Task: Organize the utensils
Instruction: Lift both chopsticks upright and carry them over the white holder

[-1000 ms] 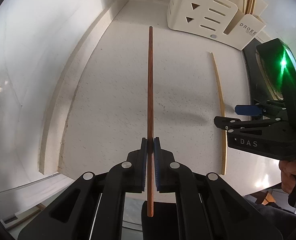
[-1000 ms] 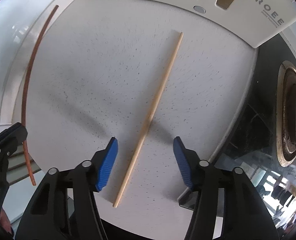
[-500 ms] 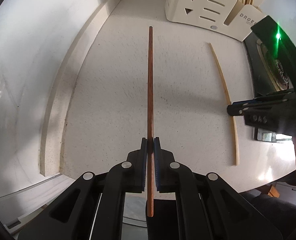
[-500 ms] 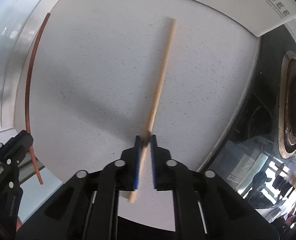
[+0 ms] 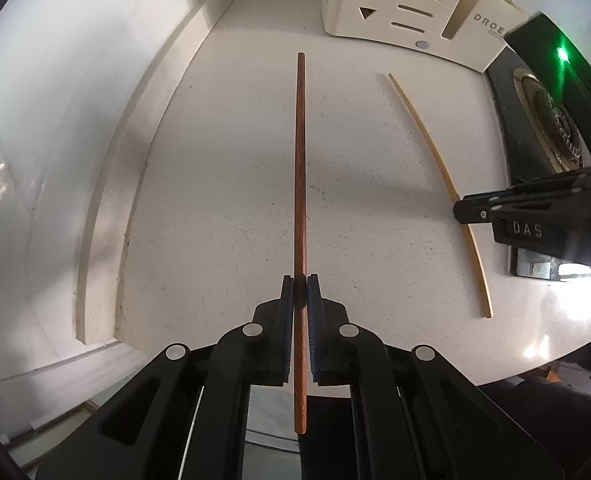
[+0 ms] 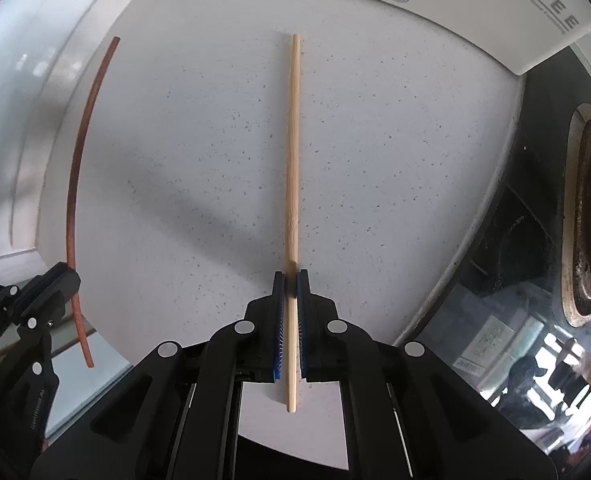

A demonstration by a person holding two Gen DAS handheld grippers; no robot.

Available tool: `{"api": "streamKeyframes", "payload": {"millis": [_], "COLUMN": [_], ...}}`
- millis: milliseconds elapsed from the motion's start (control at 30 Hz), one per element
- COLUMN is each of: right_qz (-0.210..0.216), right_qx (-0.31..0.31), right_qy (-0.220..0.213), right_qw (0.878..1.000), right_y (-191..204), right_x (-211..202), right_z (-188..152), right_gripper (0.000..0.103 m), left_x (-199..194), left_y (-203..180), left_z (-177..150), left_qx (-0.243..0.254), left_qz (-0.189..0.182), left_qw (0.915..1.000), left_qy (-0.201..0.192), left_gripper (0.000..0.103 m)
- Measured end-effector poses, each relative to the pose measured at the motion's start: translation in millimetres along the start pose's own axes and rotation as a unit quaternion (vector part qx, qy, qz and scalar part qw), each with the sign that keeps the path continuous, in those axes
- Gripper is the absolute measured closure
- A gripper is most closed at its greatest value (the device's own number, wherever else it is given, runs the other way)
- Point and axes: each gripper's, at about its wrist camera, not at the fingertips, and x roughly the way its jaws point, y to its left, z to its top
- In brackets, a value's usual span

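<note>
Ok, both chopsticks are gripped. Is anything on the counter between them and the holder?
Nothing visible. The dark chopstick in the left gripper and the light chopstick in the right gripper both point toward the holder across bare counter.

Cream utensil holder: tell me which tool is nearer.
Right. The right tool sits just below the cream utensil holder; the left tool is farther off, toward the wall.

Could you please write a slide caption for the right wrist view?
Right gripper shut on a pale chopstick above the speckled counter.
</note>
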Motion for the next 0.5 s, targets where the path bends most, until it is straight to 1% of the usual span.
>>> {"api": "streamKeyframes", "payload": {"millis": [67,200,267,333,400,500], "right_qz": [0.018,0.015,0.018,0.022,0.028,0.037], "right_qx": [-0.012,-0.037,-0.05,-0.073,-0.094,-0.112], "right_qy": [-0.013,-0.052,-0.072,-0.107,-0.132,-0.163], "right_qw": [1.0,0.998,0.996,0.991,0.986,0.98], "right_y": [0,-4,1,8,11,8], "right_x": [-1,-16,-25,-40,-54,-74], "right_z": [-10,-23,-29,-33,-37,-44], "right_gripper": [0.096,0.096,0.096,0.096,0.097,0.096], "left_x": [-4,-18,-21,-25,-34,-51], "left_y": [1,5,10,16,22,23], "left_z": [0,0,-1,-2,-1,4], "left_qx": [-0.007,-0.028,-0.046,-0.07,-0.092,-0.101], "left_qz": [0.001,-0.001,0.002,-0.003,-0.008,-0.001], "left_qw": [1.0,0.9993,0.9983,0.9963,0.9935,0.9906], "left_qy": [-0.006,-0.025,-0.035,-0.049,-0.067,-0.092], "left_gripper": [0.097,0.097,0.097,0.097,0.097,0.097]}}
